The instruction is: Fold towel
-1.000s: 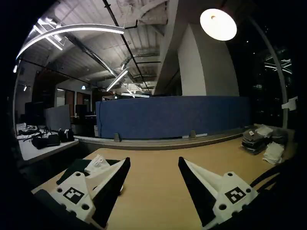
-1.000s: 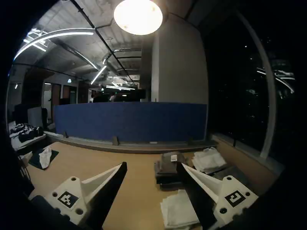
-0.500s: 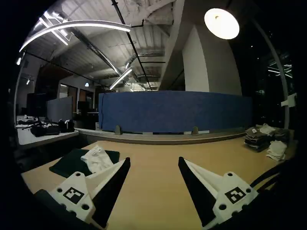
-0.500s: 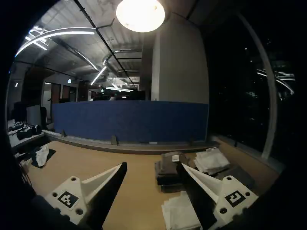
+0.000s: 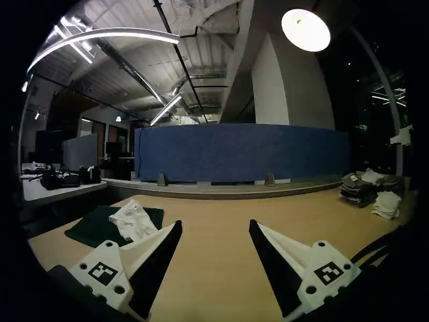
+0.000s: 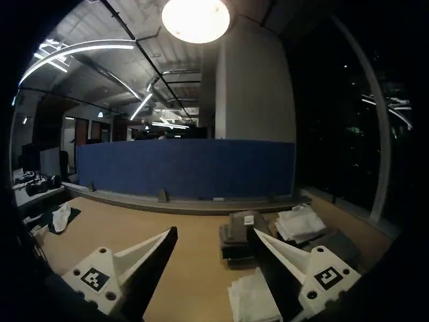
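A crumpled white towel (image 5: 133, 224) lies on a dark green cloth (image 5: 99, 226) at the table's left, just beyond the left finger of my left gripper (image 5: 214, 236). That gripper is open, nothing between its fingers. In the right gripper view the same white towel (image 6: 60, 217) is small at the far left. My right gripper (image 6: 213, 241) is open too, over the wooden table (image 6: 134, 231). Its right finger stands in front of a stack of folded grey towels (image 6: 241, 239). A folded white towel (image 6: 252, 298) lies at that finger's foot.
Folded white towels (image 6: 300, 222) and a dark folded pile (image 6: 335, 244) lie right of the grey stack. The towel piles (image 5: 370, 190) sit at the table's far right. A blue partition (image 5: 241, 153) runs along the back edge. Another desk with dark gear (image 5: 59, 180) stands at the left.
Both views have drifted slightly: the left gripper view has tipped so that more of the table and the white towel shows. Both grippers stay open, holding nothing.
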Action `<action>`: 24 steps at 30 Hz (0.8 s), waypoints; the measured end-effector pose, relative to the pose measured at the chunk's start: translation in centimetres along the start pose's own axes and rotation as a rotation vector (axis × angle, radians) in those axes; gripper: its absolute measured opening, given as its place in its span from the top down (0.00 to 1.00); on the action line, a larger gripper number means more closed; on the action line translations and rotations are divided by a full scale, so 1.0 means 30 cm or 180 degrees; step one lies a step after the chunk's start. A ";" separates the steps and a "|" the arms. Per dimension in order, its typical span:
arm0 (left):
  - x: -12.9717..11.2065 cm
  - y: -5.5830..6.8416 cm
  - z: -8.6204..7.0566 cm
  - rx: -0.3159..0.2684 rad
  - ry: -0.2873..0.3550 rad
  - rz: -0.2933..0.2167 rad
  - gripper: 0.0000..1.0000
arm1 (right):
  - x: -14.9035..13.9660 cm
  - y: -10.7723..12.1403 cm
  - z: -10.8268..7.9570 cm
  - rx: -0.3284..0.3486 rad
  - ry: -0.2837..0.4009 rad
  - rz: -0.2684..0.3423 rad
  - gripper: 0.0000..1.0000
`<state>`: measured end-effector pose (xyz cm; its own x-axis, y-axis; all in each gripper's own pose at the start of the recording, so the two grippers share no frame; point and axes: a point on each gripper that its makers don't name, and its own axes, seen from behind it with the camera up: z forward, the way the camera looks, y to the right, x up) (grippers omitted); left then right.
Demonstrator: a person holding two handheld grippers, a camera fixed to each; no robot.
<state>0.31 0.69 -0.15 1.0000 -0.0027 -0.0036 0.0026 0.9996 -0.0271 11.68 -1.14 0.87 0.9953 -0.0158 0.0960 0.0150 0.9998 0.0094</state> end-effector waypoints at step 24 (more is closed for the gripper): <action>-0.009 -0.005 0.001 -0.0031 -0.0010 0.0006 0.07 | -0.143 0.045 -0.019 0.0013 0.0193 0.0172 0.00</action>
<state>0.05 0.56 -0.11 1.0000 -0.0006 -0.0005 0.0006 0.9993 -0.0368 7.48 0.29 -0.10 0.9986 0.0389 0.0359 -0.0392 0.9992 0.0098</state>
